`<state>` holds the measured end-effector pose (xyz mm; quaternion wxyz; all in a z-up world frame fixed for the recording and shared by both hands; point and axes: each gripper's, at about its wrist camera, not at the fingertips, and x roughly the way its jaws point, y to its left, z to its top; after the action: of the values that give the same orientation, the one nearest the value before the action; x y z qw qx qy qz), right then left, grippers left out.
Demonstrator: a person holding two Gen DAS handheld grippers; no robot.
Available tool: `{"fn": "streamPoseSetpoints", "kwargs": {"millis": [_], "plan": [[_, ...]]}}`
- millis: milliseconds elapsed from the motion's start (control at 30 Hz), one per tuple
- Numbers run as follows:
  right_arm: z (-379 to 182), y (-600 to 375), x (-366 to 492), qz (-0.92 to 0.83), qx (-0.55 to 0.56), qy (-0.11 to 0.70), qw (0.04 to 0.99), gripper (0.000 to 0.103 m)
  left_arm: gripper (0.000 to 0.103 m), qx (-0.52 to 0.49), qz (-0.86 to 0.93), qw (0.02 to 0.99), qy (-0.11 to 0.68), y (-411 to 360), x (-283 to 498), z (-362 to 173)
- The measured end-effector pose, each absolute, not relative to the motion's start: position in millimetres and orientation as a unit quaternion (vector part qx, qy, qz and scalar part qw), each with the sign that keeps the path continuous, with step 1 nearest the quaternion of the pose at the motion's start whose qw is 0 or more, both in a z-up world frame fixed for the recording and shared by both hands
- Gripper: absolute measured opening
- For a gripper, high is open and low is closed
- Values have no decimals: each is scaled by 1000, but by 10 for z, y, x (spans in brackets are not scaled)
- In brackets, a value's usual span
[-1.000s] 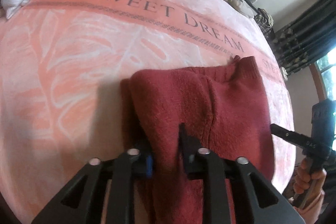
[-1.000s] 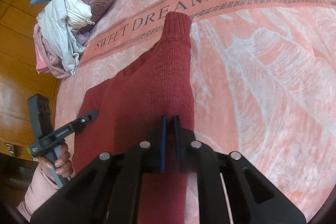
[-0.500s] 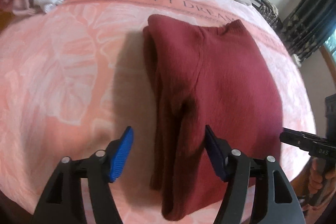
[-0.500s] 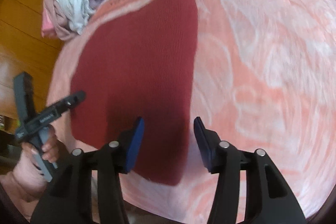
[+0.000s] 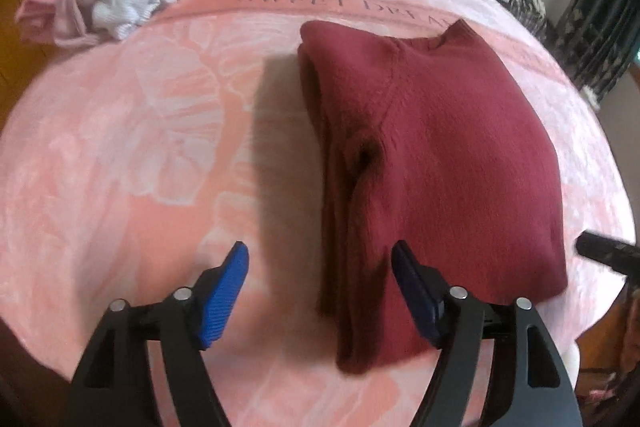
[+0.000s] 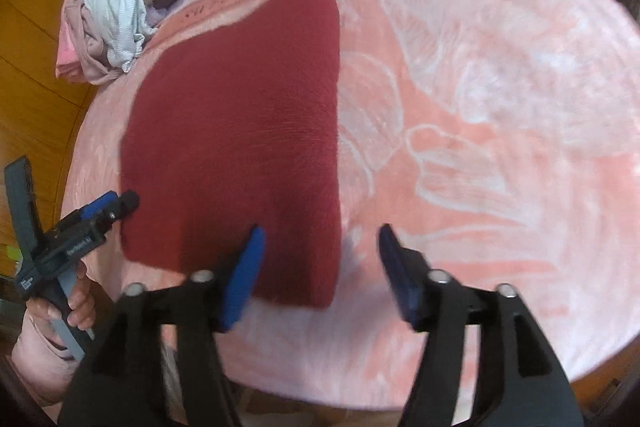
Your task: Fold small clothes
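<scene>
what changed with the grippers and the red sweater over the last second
Both the left gripper and right gripper let go of the red sweater, opened wide and pulled back toward the person. The sweater stayed folded on the pink blanket.

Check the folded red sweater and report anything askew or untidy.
The red sweater lies folded flat on the pink blanket. Its left fold is uneven: layers bunch into a dark pucker and the lower-left corner sticks out past the hem. Both hand-held grippers are open, clear of it.

Both grippers stand spread wide, holding nothing. The left gripper [image 5: 320,287] and the right gripper [image 6: 320,263] hover near the bed's front edge. A bare hand [image 6: 68,307] grasps the left gripper's handle.
</scene>
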<state>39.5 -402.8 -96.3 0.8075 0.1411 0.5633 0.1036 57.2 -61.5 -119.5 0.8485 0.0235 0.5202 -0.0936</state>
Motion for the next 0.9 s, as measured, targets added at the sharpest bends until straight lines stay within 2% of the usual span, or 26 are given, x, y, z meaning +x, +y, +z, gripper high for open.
{"fn": "streamPoseSetpoints", "kwargs": {"millis": [67, 233, 900], "plan": [[-824, -3948, 299, 106, 129, 558, 813, 85, 81, 21, -88, 848, 523, -620, 456, -1119], [-596, -3705, 143, 109, 109, 557, 816, 90, 83, 24, -88, 848, 522, -720, 198, -933], [-176, -3531, -169, 102, 91, 528, 838, 91, 86, 20, -79, 877, 473, -707, -303, -357]]}}
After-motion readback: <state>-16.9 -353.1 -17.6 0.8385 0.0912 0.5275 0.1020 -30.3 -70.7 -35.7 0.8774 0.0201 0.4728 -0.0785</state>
